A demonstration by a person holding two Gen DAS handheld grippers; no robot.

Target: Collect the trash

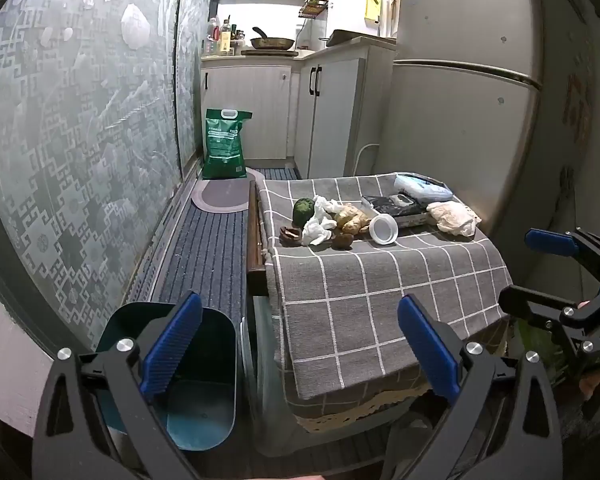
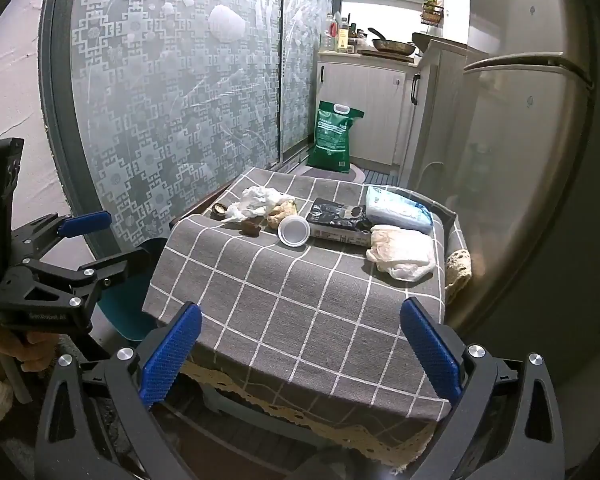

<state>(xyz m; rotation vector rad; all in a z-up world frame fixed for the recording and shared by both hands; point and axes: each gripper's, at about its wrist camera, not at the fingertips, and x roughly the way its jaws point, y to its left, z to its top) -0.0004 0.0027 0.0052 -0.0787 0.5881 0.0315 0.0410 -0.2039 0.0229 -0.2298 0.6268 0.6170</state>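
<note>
A small table with a grey checked cloth (image 1: 380,280) (image 2: 300,288) holds trash at its far end: crumpled white tissues (image 1: 320,220) (image 2: 256,200), a white plastic cup on its side (image 1: 384,229) (image 2: 295,231), brown peels and scraps (image 1: 350,220) (image 2: 282,210), a green round fruit (image 1: 303,210) and a crumpled white bag (image 1: 452,218) (image 2: 400,252). A dark teal bin (image 1: 196,380) (image 2: 128,312) stands on the floor left of the table. My left gripper (image 1: 300,352) is open and empty, near the bin and the table's front. My right gripper (image 2: 300,356) is open and empty, over the table's near edge.
A black packet (image 1: 396,208) (image 2: 340,220) and a blue-white tissue pack (image 1: 420,188) (image 2: 398,208) lie on the table. A fridge (image 1: 460,100) stands right, patterned glass doors (image 1: 80,120) left, a green sack (image 1: 225,142) and cabinets behind.
</note>
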